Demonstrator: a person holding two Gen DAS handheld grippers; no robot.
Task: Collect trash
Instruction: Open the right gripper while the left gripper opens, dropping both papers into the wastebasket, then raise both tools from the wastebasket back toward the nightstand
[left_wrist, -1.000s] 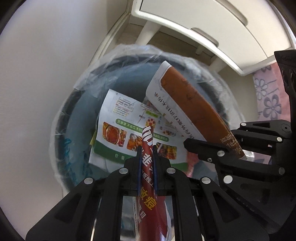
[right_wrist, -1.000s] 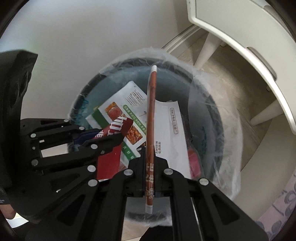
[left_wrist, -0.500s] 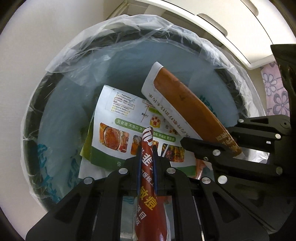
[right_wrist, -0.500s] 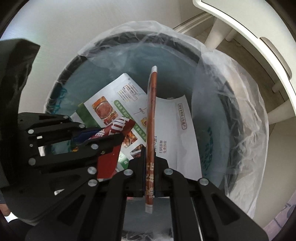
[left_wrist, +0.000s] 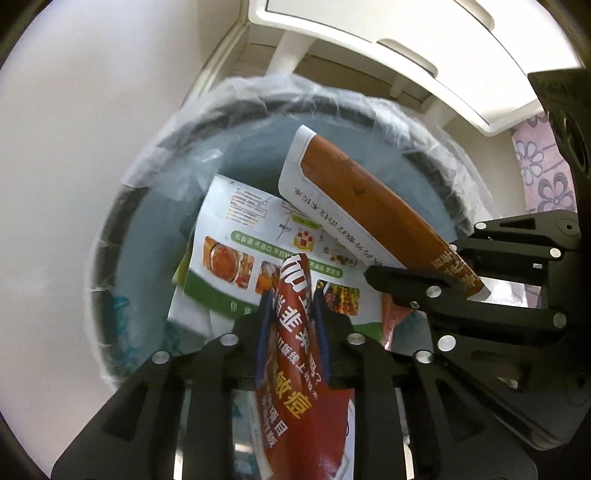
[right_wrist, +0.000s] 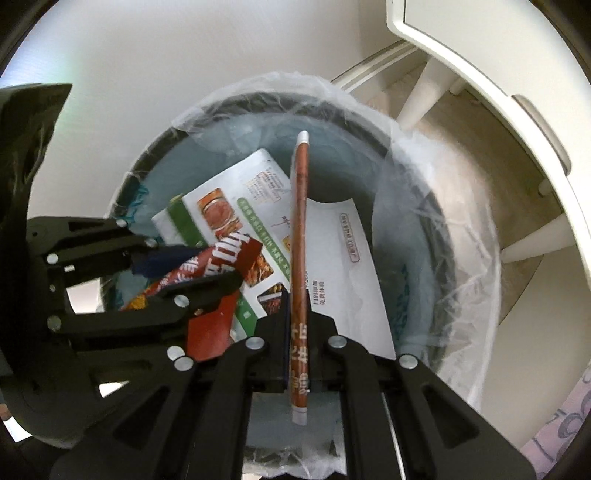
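A round dark bin (left_wrist: 110, 236) (right_wrist: 436, 206) lined with a clear plastic bag lies right below both grippers. A green-and-white food leaflet (left_wrist: 236, 236) (right_wrist: 236, 206) lies inside it. My left gripper (left_wrist: 291, 295) (right_wrist: 207, 266) has parted a little around a red leaflet (left_wrist: 299, 369) (right_wrist: 214, 317) that still hangs between its fingers. My right gripper (right_wrist: 297, 306) (left_wrist: 417, 280) is shut on a brown-and-white leaflet (right_wrist: 300, 266) (left_wrist: 369, 206), seen edge-on over the bin mouth.
A white wall (left_wrist: 74, 147) stands to the left of the bin. White furniture on legs (left_wrist: 388, 40) (right_wrist: 480, 74) stands behind it over a wooden floor. A purple flowered cloth (left_wrist: 543, 170) shows at the right.
Both grippers have drawn back up from the bin mouth. The left fingers have spread apart a little around the red leaflet, which now bulges wider between them.
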